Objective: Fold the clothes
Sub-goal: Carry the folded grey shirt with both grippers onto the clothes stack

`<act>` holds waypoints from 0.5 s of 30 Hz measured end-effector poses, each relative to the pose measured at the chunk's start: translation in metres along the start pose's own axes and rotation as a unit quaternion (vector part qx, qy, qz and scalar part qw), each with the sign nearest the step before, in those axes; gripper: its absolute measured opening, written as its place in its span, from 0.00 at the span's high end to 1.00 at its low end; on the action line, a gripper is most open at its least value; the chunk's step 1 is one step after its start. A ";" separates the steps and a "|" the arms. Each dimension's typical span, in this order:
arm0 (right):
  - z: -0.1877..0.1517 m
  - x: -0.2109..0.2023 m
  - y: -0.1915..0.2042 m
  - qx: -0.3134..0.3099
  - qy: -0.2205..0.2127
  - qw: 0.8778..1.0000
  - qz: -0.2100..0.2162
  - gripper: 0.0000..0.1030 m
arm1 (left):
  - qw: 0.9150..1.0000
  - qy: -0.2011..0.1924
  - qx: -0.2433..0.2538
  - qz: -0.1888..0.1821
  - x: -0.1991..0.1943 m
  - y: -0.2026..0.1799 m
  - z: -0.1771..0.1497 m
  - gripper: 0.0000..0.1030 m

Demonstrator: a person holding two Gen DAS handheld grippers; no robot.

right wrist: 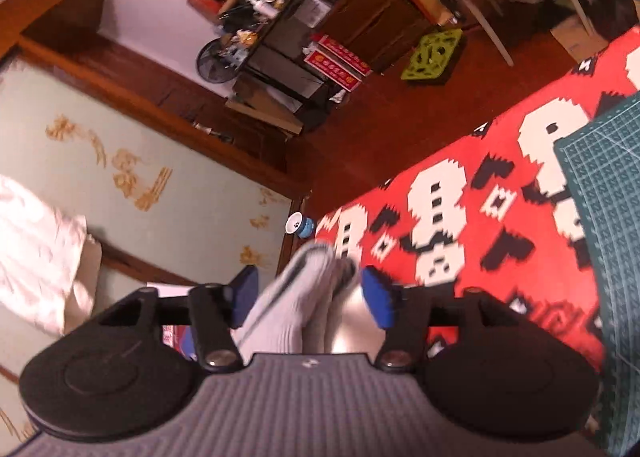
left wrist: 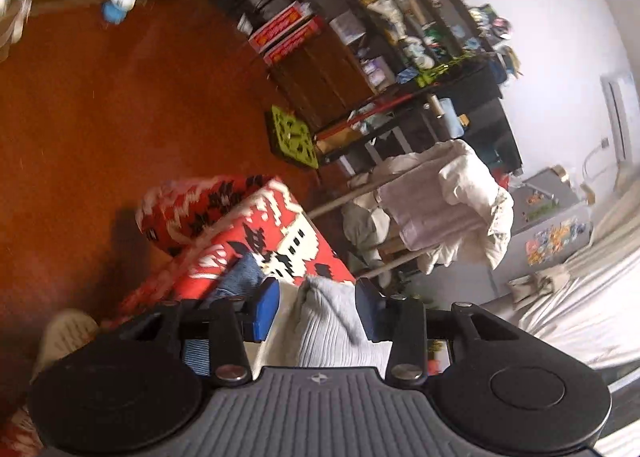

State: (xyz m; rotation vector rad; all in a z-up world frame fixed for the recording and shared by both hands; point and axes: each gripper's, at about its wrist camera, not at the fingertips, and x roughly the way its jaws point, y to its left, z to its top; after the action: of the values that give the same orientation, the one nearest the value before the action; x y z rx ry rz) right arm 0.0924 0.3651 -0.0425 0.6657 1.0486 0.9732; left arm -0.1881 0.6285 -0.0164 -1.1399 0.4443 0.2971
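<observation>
Between the blue pads of our left gripper (left wrist: 316, 307) sits a bunched fold of the pale grey ribbed garment (left wrist: 336, 321), and the pads stand clear of it on both sides, so nothing is pinched. Our right gripper (right wrist: 310, 299) shows the same: jaws wide, the grey cloth (right wrist: 296, 297) loose and blurred in the gap. Beyond it spreads the red patterned blanket (right wrist: 460, 217) with a green cutting mat (right wrist: 600, 197) on it; farther off stand cluttered shelves (left wrist: 400, 37). We judge a fold has been let go. Next we need a fresh edge to take with both grippers, well apart.
</observation>
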 end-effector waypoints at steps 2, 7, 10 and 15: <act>0.008 0.018 -0.009 0.022 0.017 1.000 0.001 0.29 | 1.000 0.016 -0.017 -0.002 0.010 0.004 0.002 0.61; 0.012 0.056 -0.025 0.059 0.049 0.997 0.013 0.28 | 0.999 0.039 -0.029 -0.007 0.026 0.010 0.002 0.76; 0.009 0.074 -0.027 0.053 0.060 0.997 0.020 0.52 | 0.999 0.030 0.007 -0.017 0.026 0.005 0.000 0.91; 0.002 0.072 -0.003 -0.063 0.028 0.997 0.039 0.79 | 0.996 0.006 0.084 -0.025 0.026 -0.009 -0.005 0.91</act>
State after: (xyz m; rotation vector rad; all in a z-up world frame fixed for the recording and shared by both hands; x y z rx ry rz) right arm 0.1072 0.4291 -0.0733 0.5824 1.0075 1.1223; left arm -0.1627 0.6210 -0.0234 -0.9873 0.4427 0.2050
